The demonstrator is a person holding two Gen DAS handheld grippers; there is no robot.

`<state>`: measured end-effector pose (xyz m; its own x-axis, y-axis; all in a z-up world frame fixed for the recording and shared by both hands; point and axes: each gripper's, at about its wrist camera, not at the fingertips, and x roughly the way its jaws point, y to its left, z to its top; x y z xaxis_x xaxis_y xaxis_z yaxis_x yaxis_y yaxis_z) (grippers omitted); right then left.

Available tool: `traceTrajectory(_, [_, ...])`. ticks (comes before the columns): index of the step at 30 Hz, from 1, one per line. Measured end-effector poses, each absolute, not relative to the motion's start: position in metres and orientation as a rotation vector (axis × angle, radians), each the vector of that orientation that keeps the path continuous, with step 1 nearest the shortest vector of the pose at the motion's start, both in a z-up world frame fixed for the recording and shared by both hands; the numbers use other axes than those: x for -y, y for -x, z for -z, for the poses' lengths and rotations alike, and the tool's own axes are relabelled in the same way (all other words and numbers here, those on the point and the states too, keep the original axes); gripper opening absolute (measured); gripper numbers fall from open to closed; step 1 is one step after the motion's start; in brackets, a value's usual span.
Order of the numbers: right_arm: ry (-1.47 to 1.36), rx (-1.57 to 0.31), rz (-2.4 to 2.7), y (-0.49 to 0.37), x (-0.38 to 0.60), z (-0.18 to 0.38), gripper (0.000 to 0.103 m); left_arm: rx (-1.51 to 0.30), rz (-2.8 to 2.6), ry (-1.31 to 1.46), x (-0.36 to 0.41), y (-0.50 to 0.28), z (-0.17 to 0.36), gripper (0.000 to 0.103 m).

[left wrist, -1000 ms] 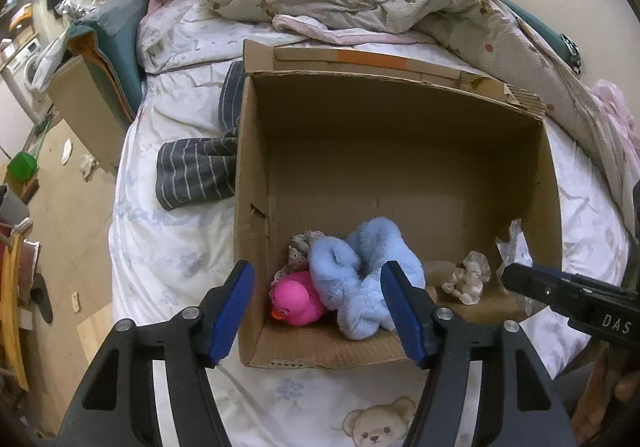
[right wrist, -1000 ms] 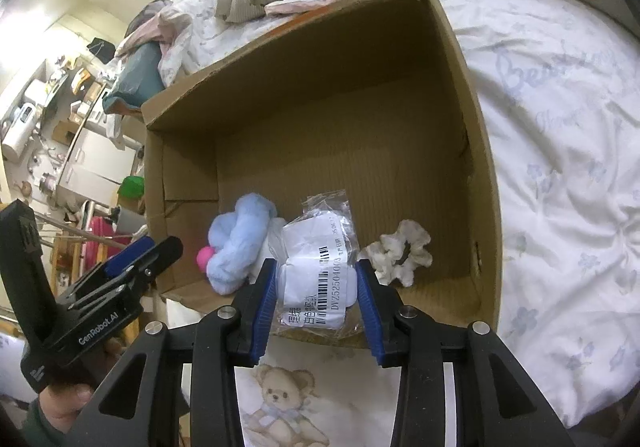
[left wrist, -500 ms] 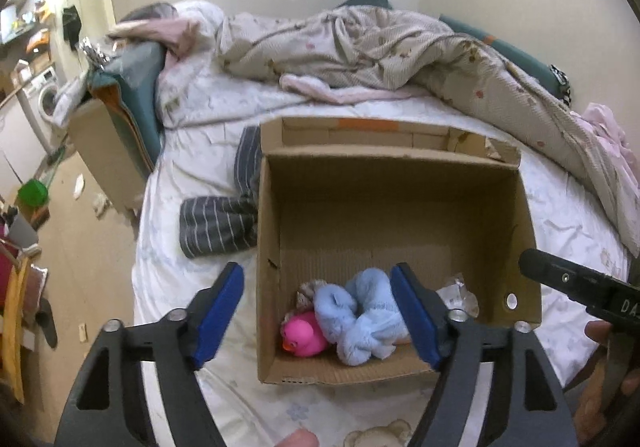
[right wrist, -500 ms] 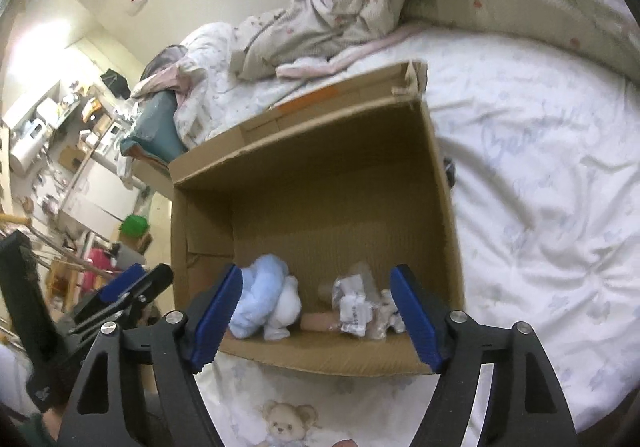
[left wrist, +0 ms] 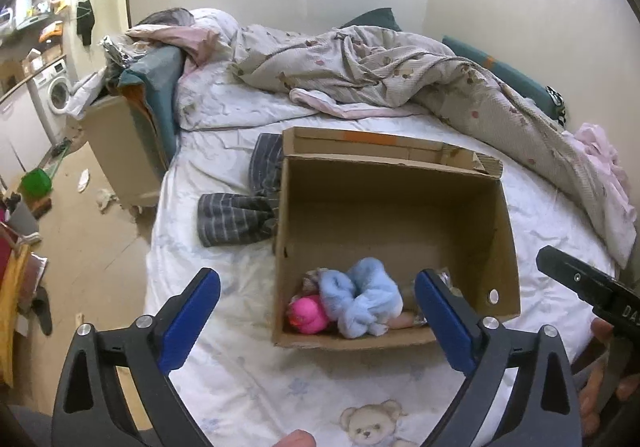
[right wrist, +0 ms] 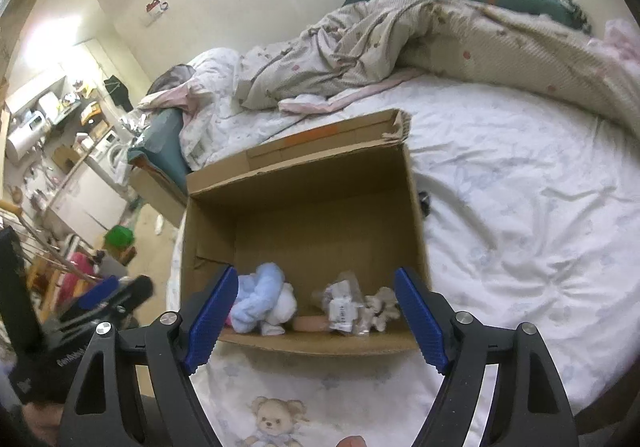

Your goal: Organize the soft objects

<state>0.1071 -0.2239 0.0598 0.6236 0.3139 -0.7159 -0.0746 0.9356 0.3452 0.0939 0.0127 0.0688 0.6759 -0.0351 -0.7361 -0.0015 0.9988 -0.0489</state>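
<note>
The bed fills both views, duvet bunched across the upper half. Centre frame sits the box, open on top and smaller in view than a second ago, so both cameras have pulled up and back.

Inside, along the box's near wall, there are 4 soft things: pink toy at lower left, blue plush just beside it and touching, then the bagged item and the pale scrunchie to the right. The bagged item was between the right gripper's fingers a second ago; now it lies loose on the box floor.

Left gripper: fingers spread wide and opening, nothing between the pads. Right gripper: same story, spread, opening, empty.

That reads as a finished drop-off. A striped cloth lies outside, left of the box, possibly next.
</note>
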Motion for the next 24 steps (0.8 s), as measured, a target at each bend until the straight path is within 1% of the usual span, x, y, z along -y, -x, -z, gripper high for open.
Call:
traceTrajectory(4, [-0.278,-0.852,-0.224,-0.097,0.221,-0.064,0.086,-0.821,0.021,0.071,-0.021,-0.079,-0.077,0.102])
traceTrajectory(6, [-0.286,-0.852,-0.229,-0.091,0.221,-0.065,0.094,-0.815,0.026,0.076,-0.023,-0.069,-0.081,0.102])
traceTrajectory(7, [-0.286,-0.849,-0.224,-0.089,0.221,-0.065,0.100,-0.813,0.045,0.091,-0.024,-0.063,-0.082,0.102])
traceTrajectory(8, [-0.285,-0.843,-0.222,-0.085,0.221,-0.065,0.102,-0.812,0.074,0.115,-0.026,-0.059,-0.084,0.102])
traceTrajectory(13, [-0.267,-0.832,-0.213,-0.070,0.218,-0.065,0.103,-0.799,0.047,0.057,-0.024,-0.040,-0.089,0.102])
traceTrajectory(16, [-0.241,-0.816,-0.197,-0.061,0.216,-0.064,0.103,-0.801,0.047,0.071,-0.026,-0.031,-0.086,0.102])
traceTrajectory(24, [-0.171,-0.817,-0.168,-0.056,0.209,-0.057,0.103,-0.833,0.013,0.094,-0.034,-0.041,-0.069,0.102])
